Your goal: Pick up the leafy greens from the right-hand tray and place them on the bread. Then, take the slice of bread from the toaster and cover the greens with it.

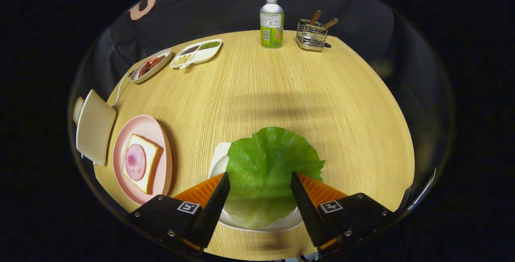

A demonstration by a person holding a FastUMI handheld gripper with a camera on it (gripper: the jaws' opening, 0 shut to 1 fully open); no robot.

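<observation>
Straddling lettuce leaf (261,173), gripper (260,181) spread, can (271,22) label unreadable

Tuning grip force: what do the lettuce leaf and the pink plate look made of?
Lettuce leaf, between the open gripper fingers: probably moulded plastic or silicone; even green, slight sheen, stiff veins. Pink plate: matte, opaque, likely plastic or melamine, though ceramic can't be ruled out.
</observation>
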